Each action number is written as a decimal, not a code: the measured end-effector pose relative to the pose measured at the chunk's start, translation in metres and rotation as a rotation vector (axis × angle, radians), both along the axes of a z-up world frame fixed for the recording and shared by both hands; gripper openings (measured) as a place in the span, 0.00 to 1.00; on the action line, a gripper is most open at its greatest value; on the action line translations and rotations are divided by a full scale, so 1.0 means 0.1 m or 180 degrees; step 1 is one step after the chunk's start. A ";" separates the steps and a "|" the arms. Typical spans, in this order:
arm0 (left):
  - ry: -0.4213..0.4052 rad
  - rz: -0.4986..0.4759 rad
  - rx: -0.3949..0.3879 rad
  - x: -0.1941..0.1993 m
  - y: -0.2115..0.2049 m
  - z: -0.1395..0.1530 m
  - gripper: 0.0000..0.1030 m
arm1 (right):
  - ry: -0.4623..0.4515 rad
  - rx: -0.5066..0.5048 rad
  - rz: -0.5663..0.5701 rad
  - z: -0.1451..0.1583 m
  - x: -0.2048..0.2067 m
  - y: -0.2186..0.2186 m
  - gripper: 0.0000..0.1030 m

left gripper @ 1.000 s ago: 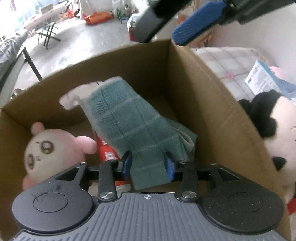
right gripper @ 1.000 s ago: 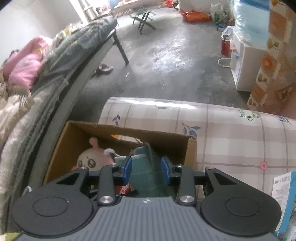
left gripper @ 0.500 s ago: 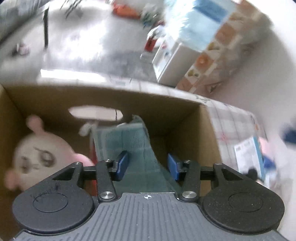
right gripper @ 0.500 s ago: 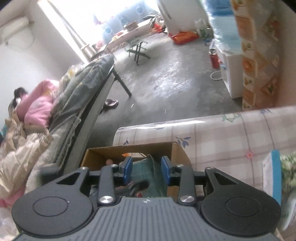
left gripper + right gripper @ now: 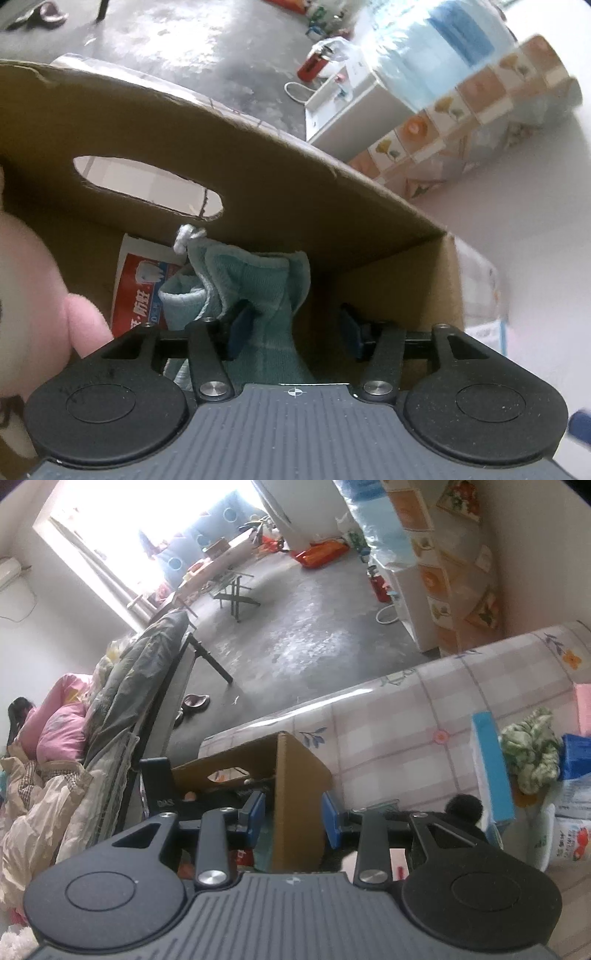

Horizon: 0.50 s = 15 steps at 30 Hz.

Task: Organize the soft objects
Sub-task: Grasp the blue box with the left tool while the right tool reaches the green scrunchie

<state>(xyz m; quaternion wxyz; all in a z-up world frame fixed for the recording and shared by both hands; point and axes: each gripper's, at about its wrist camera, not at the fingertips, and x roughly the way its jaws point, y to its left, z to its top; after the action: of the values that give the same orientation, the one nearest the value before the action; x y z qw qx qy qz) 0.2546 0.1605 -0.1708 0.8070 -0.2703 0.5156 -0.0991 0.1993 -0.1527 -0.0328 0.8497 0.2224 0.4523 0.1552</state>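
Note:
In the left wrist view my left gripper (image 5: 293, 325) is down inside the cardboard box (image 5: 258, 177). Its jaws are opening. A crumpled teal towel (image 5: 266, 280) lies between them against the left pad (image 5: 240, 325), and the right pad (image 5: 349, 328) stands apart from it. A pink plush (image 5: 33, 302) fills the box's left side. In the right wrist view my right gripper (image 5: 293, 816) hovers open and holds nothing, over the box's (image 5: 299, 775) near corner. A black-and-white plush (image 5: 463, 805) lies just right of the box, and a green-and-white cloth (image 5: 532, 749) lies farther right.
A red-and-white carton (image 5: 144, 284) leans in the box behind the towel. On the checked tablecloth (image 5: 388, 709) to the right stand a blue-edged package (image 5: 493, 771), a blue crate (image 5: 576, 757) and a white tub (image 5: 565, 838). A bed heaped with bedding (image 5: 74, 738) is at left.
My left gripper rolled and sank deeper into the box; its jaws widened and the towel slumped off the right pad. My right gripper swung right, off the box's middle to its corner.

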 end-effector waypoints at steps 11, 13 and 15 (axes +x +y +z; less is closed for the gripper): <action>-0.0327 0.0345 0.0359 -0.48 0.16 0.89 0.66 | 0.0042 0.0035 -0.0040 0.00 -0.16 -0.30 0.49; -0.0396 0.0425 0.0506 -0.60 0.12 1.10 0.67 | 0.0077 0.0010 -0.0028 -0.04 -0.18 -0.38 0.49; -0.0438 0.0486 0.0694 -0.70 0.00 1.28 0.68 | 0.0112 -0.0019 -0.0014 -0.11 -0.18 -0.49 0.49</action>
<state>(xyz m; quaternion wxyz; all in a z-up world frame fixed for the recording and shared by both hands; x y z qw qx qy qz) 0.1850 0.1609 -0.0428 0.8702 -0.2120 0.4447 0.0009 0.1813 -0.2019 -0.0433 0.8426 0.2235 0.4671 0.1480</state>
